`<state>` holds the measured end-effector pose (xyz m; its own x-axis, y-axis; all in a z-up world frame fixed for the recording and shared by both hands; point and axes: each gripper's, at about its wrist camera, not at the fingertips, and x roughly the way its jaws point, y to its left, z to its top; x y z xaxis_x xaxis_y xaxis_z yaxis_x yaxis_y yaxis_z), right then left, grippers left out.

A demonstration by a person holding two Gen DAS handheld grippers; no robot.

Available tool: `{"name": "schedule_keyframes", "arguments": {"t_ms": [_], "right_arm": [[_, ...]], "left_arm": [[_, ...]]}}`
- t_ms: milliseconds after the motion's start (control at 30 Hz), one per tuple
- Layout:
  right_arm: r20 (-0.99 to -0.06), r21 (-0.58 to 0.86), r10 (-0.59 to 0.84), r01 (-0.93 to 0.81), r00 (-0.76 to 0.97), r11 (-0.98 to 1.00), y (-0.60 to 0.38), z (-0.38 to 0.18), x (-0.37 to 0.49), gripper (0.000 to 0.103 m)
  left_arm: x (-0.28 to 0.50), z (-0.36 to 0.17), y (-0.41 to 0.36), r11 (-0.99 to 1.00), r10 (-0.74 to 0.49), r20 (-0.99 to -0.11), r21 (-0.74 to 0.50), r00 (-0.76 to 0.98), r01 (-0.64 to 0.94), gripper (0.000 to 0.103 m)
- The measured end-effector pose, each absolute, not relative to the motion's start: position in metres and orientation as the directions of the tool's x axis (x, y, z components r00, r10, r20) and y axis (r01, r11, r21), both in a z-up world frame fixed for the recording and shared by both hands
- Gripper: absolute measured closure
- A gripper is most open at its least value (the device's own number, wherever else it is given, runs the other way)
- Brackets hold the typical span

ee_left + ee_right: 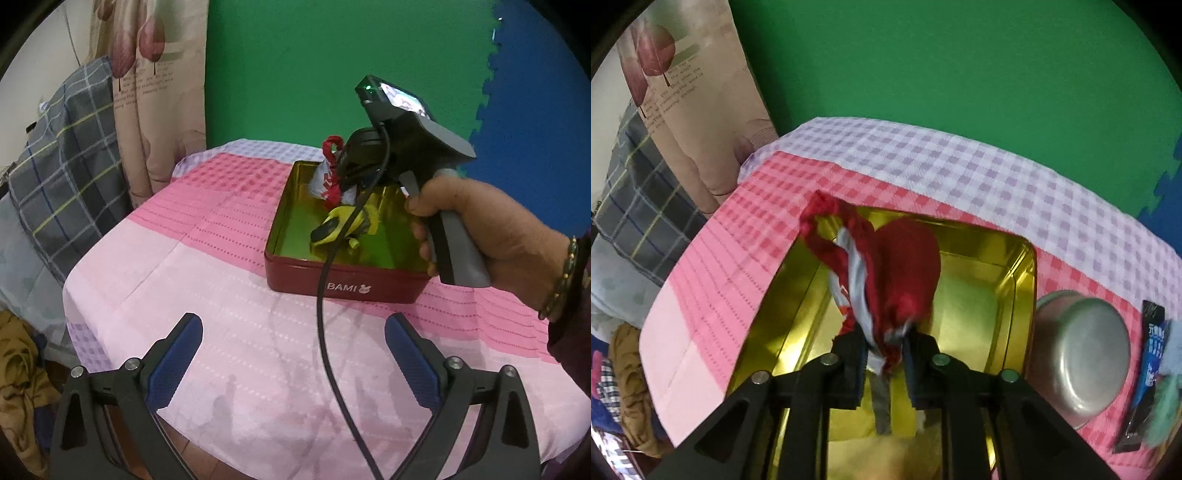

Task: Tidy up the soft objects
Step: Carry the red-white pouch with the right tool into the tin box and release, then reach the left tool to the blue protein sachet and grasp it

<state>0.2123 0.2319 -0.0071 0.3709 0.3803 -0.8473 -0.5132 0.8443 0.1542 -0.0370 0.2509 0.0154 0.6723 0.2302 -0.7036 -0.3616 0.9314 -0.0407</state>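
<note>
Red-and-white cloth (pixel 886 273) pinched in my right hand-held gripper (pixel 884 350) over the tin (pixel 347 286); left hand-held gripper (pixel 293 343) hangs wide open.

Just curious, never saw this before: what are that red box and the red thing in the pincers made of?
The box looks like painted tin, its gold inside mirror-shiny. The red and white thing, pinched by the right gripper, looks like thin, crumpled cloth.
</note>
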Motion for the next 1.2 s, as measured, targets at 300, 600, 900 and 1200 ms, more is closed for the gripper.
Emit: {"name": "schedule_keyframes", "arguments": {"t_ms": [300, 600, 900, 1200], "right_arm": [[-0.649, 0.262, 0.521, -0.480, 0.555, 0.837, 0.124, 0.051, 0.174, 0.057], [-0.594, -0.040, 0.145, -0.210, 0.791, 0.977, -0.103, 0.025, 0.042, 0.050], [-0.655, -0.231, -0.254, 0.132, 0.712, 0.964, -0.292, -0.034, 0.022, 0.050], [-0.705, -0.058, -0.138, 0.138, 0.695, 0.989, -0.314, -0.045, 0.026, 0.050]], "left_arm": [[-0.038, 0.011, 0.253, 0.922, 0.248, -0.709, -0.036, 0.660, -0.385, 0.005], [-0.037, 0.012, 0.223, 0.951, 0.249, -0.689, 0.042, 0.681, -0.305, 0.004], [-0.015, 0.020, 0.168, 0.996, 0.033, -0.726, -0.034, 0.687, -0.083, 0.004], [0.093, 0.031, 0.066, 0.987, -0.125, -0.762, -0.033, 0.635, 0.155, 0.004]]}}
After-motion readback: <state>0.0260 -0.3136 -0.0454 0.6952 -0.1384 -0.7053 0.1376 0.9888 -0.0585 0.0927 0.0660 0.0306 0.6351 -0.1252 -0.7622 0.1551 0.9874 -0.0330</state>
